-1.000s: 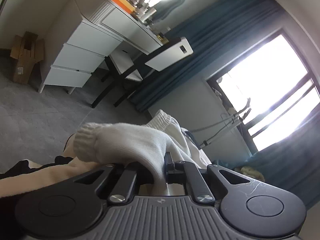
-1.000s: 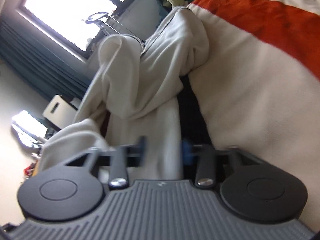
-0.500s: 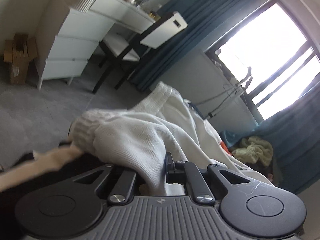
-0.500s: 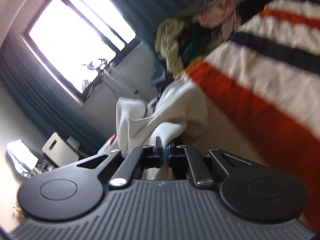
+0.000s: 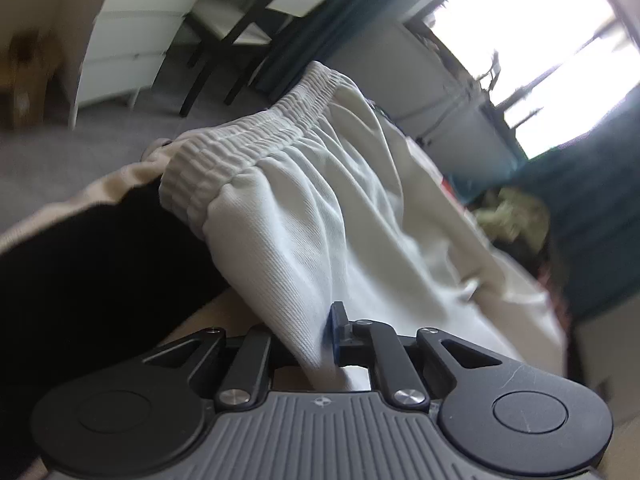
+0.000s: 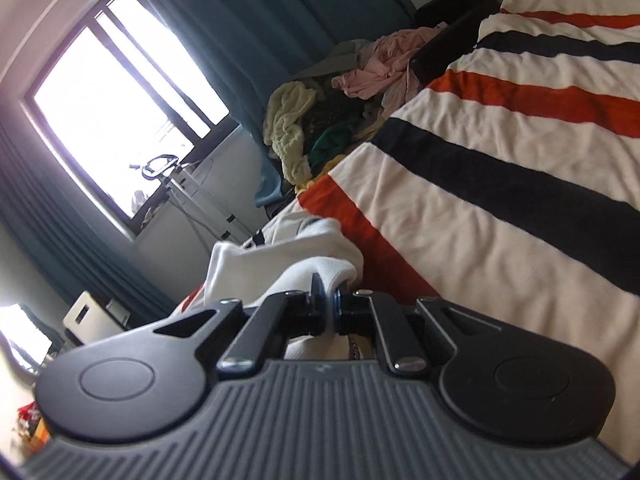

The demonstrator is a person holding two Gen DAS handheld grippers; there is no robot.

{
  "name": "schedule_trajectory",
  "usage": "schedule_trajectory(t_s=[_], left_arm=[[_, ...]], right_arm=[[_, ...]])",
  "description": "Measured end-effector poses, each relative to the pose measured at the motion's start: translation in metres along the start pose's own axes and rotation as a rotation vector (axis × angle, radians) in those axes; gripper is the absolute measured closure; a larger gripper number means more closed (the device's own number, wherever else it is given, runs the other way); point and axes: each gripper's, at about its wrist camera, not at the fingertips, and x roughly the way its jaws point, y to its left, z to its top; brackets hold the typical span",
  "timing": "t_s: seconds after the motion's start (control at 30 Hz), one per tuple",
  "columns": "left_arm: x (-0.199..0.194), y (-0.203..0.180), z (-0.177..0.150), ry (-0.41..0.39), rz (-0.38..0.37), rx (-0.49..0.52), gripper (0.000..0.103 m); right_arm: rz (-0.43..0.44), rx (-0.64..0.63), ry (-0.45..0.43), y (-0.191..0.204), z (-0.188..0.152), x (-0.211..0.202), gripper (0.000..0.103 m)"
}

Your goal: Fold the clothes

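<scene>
A white garment (image 5: 312, 208) with a ribbed elastic waistband (image 5: 248, 136) lies across the bed's near edge. My left gripper (image 5: 316, 340) is shut on a fold of its fabric just below the waistband; the cloth hides the left finger's pad. In the right wrist view the same white garment (image 6: 280, 264) bunches in front of my right gripper (image 6: 326, 308), which is shut on a fold of it, low over the striped blanket (image 6: 500, 200).
The bed's blanket has cream, red and black stripes. A pile of loose clothes (image 6: 340, 108) lies at the bed's far side by the window. A white dresser (image 5: 132, 40) and a chair (image 5: 256, 12) stand on the grey carpet.
My right gripper closed on the garment and pulled it out along the bed. My left gripper kept its hold and swung down, the waistband now spread out ahead of it.
</scene>
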Motion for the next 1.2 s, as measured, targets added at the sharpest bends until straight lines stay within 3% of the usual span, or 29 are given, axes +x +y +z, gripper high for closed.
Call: schedule_trajectory(t_s=[0.13, 0.2, 0.3, 0.37, 0.43, 0.53, 0.6, 0.63, 0.73, 0.83, 0.9, 1.0, 1.13, 1.2], left_arm=[[0.001, -0.008, 0.0, 0.013, 0.041, 0.089, 0.086], [0.002, -0.01, 0.0, 0.02, 0.052, 0.117, 0.081], [0.003, -0.014, 0.001, 0.031, 0.069, 0.159, 0.081], [0.001, -0.018, 0.001, 0.036, 0.086, 0.194, 0.076], [0.002, -0.021, 0.002, 0.041, 0.098, 0.213, 0.065], [0.006, -0.021, 0.003, 0.055, 0.115, 0.219, 0.063], [0.009, -0.02, 0.004, 0.067, 0.127, 0.214, 0.06], [0.012, -0.02, 0.005, 0.074, 0.133, 0.223, 0.058], [0.016, -0.021, 0.009, 0.083, 0.139, 0.241, 0.055], [0.02, -0.023, 0.011, 0.085, 0.143, 0.273, 0.053], [0.024, -0.025, 0.01, 0.086, 0.159, 0.307, 0.051], [0.029, -0.03, 0.009, 0.092, 0.169, 0.339, 0.046], [0.032, -0.036, 0.01, 0.09, 0.174, 0.365, 0.041], [0.034, -0.038, 0.01, 0.081, 0.16, 0.371, 0.038]], right_arm=[[0.057, -0.049, 0.181, -0.003, -0.018, 0.005, 0.096], [0.063, -0.081, 0.232, 0.0, -0.024, 0.006, 0.095], [0.037, -0.128, 0.237, 0.007, -0.03, 0.007, 0.093], [0.013, -0.086, 0.239, 0.001, -0.028, 0.009, 0.092], [-0.015, -0.027, 0.243, -0.006, -0.025, 0.011, 0.089], [-0.064, 0.079, 0.217, -0.021, -0.019, 0.011, 0.066], [-0.064, 0.128, 0.2, -0.028, -0.014, 0.015, 0.029], [-0.062, 0.149, 0.192, -0.031, -0.011, 0.018, 0.027], [-0.027, 0.143, 0.198, -0.029, -0.001, 0.043, 0.028], [-0.047, 0.018, 0.213, -0.021, 0.008, 0.078, 0.033], [-0.065, -0.045, 0.238, -0.02, 0.011, 0.105, 0.041], [-0.051, -0.014, 0.307, -0.03, 0.014, 0.149, 0.061], [0.004, 0.022, 0.375, -0.042, 0.011, 0.194, 0.065], [0.021, 0.022, 0.379, -0.045, 0.007, 0.203, 0.085]])
